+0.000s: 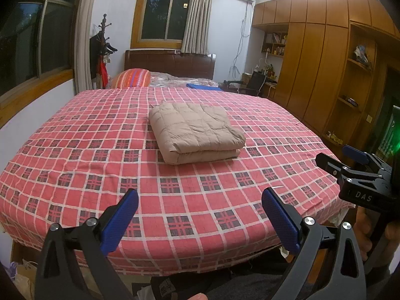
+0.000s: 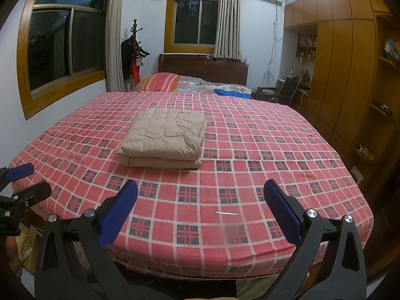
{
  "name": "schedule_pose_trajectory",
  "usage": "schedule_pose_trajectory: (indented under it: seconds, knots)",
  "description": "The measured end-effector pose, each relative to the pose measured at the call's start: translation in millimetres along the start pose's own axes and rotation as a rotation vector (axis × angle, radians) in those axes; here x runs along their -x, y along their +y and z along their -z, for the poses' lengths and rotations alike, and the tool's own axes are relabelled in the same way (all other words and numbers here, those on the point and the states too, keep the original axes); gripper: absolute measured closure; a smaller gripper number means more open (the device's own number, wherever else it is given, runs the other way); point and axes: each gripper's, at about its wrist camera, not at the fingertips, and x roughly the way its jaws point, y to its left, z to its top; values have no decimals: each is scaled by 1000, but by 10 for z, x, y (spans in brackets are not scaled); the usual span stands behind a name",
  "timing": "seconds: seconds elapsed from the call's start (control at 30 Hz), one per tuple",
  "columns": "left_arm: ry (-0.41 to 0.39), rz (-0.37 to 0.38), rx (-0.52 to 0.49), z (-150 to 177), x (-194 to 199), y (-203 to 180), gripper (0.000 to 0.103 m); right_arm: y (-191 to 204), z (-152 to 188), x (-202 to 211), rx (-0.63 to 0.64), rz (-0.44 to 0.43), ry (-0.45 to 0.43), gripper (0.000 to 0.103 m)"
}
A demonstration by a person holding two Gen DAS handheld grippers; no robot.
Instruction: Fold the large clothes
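Beige quilted garment: folded into a compact rectangular bundle, resting near the middle of the red checked bedspread. Left gripper: jaws spread wide, empty, held above the near bed edge, well apart from the bundle. Right gripper: jaws likewise wide, empty, above the near edge. Striped pillow and blue folded item beyond, toward the headboard.

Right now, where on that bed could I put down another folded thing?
The red checked sheet lies bare all around the folded beige garment: a wide patch to its right, a strip between it and the near edge. The far end is crowded: striped pillow, plastic sheeting, blue item.
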Motion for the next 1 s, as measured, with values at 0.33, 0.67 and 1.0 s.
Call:
schedule_pose_trajectory:
  seconds: [0.33,0.67,1.0]
  knots:
    - [1,1,1,2,-2,5,4,5,4,-2,-2,-2,2,3]
    - [1,0,1,3,0,-1,4,11,4,-2,-1,-1,0,3]
    - [2,1,1,7,-4,-2,4,30,-7,-3,2,-3,-5,3]
